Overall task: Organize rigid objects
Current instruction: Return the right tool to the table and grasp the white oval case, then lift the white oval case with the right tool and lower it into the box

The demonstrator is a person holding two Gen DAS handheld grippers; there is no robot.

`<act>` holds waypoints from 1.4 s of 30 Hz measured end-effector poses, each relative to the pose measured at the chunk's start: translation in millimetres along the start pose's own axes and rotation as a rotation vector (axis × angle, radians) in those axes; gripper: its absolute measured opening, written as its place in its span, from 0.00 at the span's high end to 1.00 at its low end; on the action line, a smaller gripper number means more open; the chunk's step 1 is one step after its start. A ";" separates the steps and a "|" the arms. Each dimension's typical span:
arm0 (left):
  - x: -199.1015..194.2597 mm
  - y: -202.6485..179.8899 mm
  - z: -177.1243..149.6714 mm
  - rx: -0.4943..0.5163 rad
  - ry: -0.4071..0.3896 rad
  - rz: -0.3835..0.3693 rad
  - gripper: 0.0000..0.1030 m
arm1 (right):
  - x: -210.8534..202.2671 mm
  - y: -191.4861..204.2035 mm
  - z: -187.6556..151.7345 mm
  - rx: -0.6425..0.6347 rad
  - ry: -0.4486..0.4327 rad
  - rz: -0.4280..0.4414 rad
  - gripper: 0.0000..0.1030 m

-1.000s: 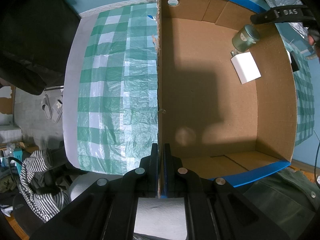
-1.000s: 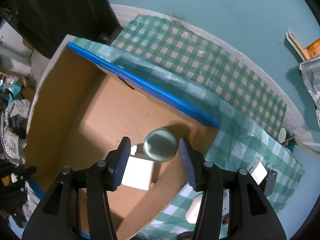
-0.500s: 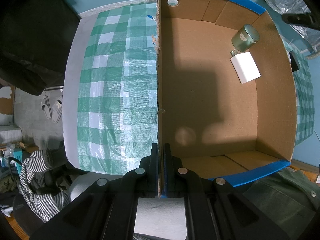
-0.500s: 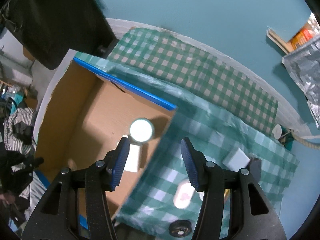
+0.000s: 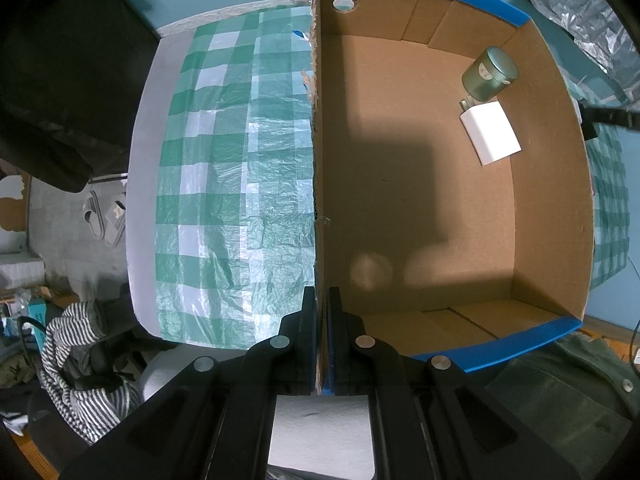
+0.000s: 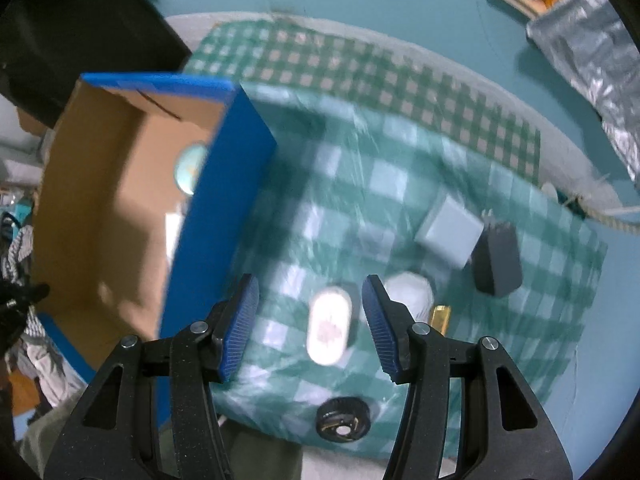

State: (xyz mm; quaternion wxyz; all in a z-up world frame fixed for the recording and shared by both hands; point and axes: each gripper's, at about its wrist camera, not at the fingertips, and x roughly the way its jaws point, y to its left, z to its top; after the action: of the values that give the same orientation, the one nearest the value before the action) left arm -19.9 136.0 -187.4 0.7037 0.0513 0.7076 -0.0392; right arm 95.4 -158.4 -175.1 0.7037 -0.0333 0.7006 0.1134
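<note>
While left tongs point(image 5: 321, 344) clamped the box wall point(image 5: 316, 160), right tongs point(image 6: 310, 326) hung open above the white oval case point(image 6: 330, 328). Next pick, I'd judge: lower, close on it.

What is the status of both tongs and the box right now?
Left tongs shut on cardboard box wall. Right tongs open above white oval case on checked cloth. Tin, white charger boxed. Path clear.

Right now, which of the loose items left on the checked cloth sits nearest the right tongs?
The white oval case, lying directly between the open right tongs. The grey square block, black adapter and black round cap lie off to the sides.
</note>
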 end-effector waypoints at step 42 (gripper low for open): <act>0.2 -1.1 -1.2 0.009 0.006 0.001 0.96 | 83.2 -1.8 -23.5 0.065 0.108 0.006 0.64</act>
State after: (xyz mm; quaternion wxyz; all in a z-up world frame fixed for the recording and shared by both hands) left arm -21.3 135.1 -187.6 0.7013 0.0548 0.7095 -0.0418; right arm 72.2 -155.6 -258.3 0.6651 -0.0145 0.7411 0.0910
